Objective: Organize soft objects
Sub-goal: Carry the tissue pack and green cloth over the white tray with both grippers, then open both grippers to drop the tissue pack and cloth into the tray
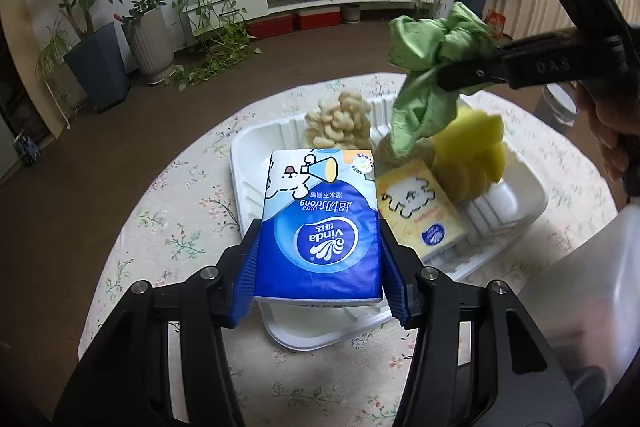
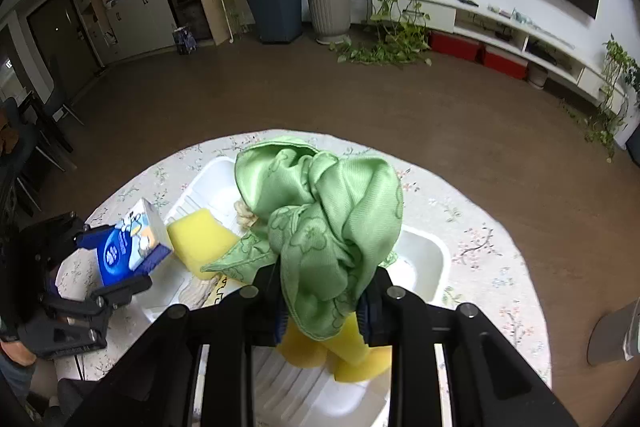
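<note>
My left gripper is shut on a blue tissue pack and holds it over the near part of a white tray. My right gripper is shut on a crumpled green cloth and holds it above the tray's far right; the cloth also shows in the left wrist view. In the tray lie a yellow tissue pack, yellow sponges and a cream knobbly pad. In the right wrist view the blue pack is at the left in the other gripper.
The tray stands on a round table with a floral cloth. A white container is at the near right edge. Potted plants, a TV bench and brown floor lie beyond the table.
</note>
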The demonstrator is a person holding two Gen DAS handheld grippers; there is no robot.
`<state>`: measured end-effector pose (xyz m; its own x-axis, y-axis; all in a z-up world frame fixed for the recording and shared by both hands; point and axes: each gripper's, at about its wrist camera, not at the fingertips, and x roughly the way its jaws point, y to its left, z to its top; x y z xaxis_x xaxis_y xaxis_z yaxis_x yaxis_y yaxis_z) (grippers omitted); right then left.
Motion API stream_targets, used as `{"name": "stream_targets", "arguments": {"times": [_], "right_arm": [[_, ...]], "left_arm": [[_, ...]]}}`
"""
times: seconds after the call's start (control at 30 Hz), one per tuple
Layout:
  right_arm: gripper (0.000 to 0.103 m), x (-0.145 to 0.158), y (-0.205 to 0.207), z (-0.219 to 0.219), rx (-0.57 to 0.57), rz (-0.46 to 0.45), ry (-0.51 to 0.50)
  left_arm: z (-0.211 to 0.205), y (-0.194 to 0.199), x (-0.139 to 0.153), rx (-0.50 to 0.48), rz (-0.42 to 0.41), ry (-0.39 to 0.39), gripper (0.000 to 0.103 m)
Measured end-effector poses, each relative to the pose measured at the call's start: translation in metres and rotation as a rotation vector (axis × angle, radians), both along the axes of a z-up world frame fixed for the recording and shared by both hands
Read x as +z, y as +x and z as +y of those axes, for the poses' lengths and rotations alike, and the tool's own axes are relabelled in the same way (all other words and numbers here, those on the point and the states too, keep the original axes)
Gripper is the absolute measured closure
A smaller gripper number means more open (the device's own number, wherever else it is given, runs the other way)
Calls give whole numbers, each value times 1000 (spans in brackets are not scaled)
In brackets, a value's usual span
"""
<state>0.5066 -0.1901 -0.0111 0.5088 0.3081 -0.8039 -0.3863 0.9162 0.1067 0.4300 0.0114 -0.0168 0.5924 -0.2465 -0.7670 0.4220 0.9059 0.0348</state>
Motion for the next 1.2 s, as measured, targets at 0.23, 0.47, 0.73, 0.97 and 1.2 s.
{"name": "stream_targets", "arguments": {"times": [0.23,0.47,0.73,0.97,1.2], "right_arm": [[73,-21,11,0,-16,46,-6],[72,-41,23,6,-18,94,-31],[65,-49,26,7,-18,113,-36],[39,-44,21,1,-25,106,-24],[28,-29,8,-7,-40,69,6]], "left_arm": [[-7,-4,-13,-13,18,17,52],[-11,-4,-23,-13,24,29,51],[-9,-2,-22,9,16,5,21],[-5,1,-19,40,21,-23,4],[1,-5,-7,75,-23,-54,0]]}}
